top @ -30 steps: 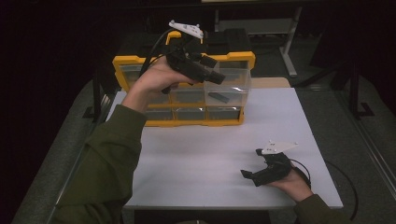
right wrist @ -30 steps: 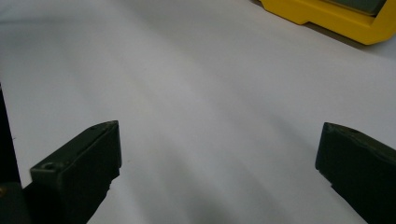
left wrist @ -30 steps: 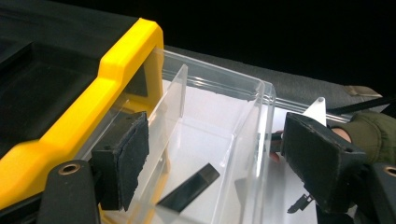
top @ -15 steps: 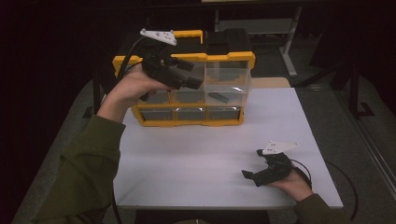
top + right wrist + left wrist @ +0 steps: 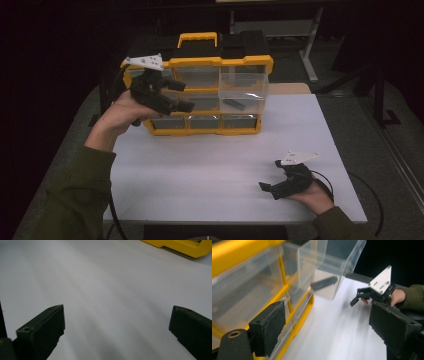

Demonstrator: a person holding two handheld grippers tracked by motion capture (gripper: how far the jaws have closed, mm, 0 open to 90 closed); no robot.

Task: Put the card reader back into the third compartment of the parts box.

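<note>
A yellow drawer cabinet (image 5: 220, 62) with clear drawers stands at the back of the white table (image 5: 215, 165). Its right middle drawer (image 5: 243, 92) is pulled out and holds a small black part (image 5: 235, 105). My left gripper (image 5: 186, 96) hangs open in front of the cabinet's left side, holding nothing. In the left gripper view its jaws (image 5: 329, 332) stand wide apart, with the pulled-out drawer (image 5: 332, 270) and the black part (image 5: 323, 283) ahead. My right gripper (image 5: 268, 190) rests open near the table's front right; its jaws (image 5: 117, 327) frame bare table.
The cabinet's yellow carry handle (image 5: 198, 37) sticks up at the back. The cabinet's yellow base corner (image 5: 185, 246) appears far ahead of the right gripper. A cable (image 5: 367, 200) trails off the table's right edge. Dark floor and a table frame (image 5: 310, 45) lie beyond.
My left hand has carried its gripper left and down, from above the pulled-out drawer to the cabinet's left front. The right gripper has stayed put.
</note>
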